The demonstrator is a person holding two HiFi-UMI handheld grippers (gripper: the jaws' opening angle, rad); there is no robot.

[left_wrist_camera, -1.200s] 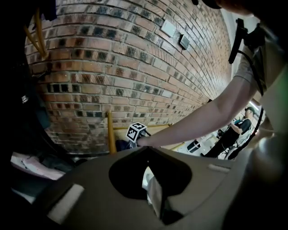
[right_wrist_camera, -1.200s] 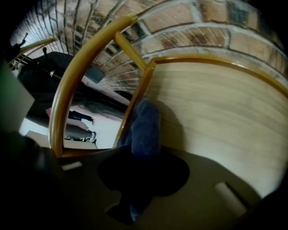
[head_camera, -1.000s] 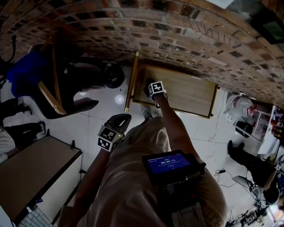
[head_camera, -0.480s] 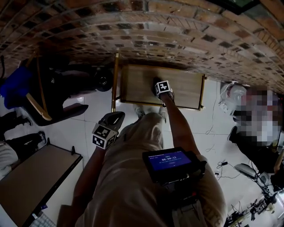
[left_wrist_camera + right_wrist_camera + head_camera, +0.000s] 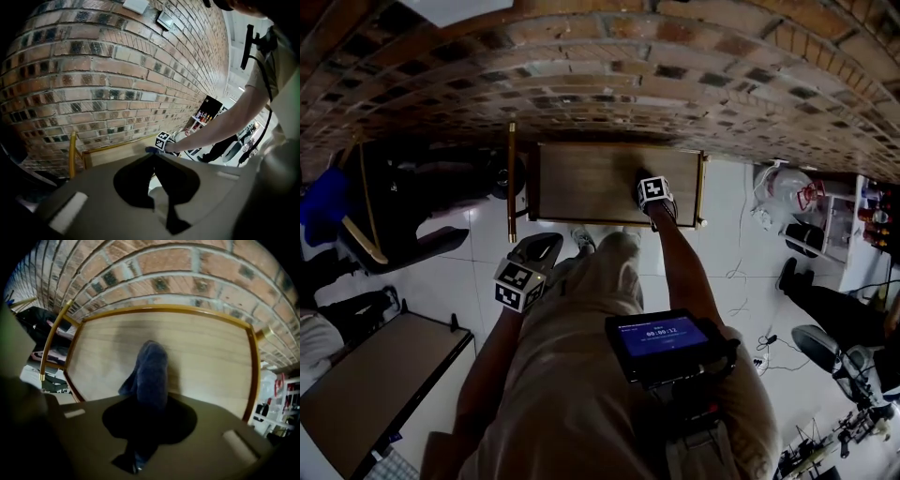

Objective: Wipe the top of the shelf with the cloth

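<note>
The shelf top (image 5: 581,183) is a light wooden board in a brass frame, set against the brick wall. My right gripper (image 5: 651,184) reaches out over its right part, shut on a dark blue cloth (image 5: 151,373). The cloth hangs from the jaws and lies on the wood (image 5: 211,357). In the left gripper view the cloth (image 5: 151,150) shows as a blue tip beside the right gripper's marker cube. My left gripper (image 5: 546,251) is held low beside my body, off the shelf, jaws shut with nothing between them.
A brick wall (image 5: 600,84) runs behind the shelf. A black chair (image 5: 403,216) stands to the left on the white tile floor, and a wooden tabletop (image 5: 366,375) sits at the lower left. Bags and racks of small goods (image 5: 825,225) crowd the right.
The right gripper has dragged the cloth from the left part of the shelf top across to its right part. The left gripper has stayed low at my side.
</note>
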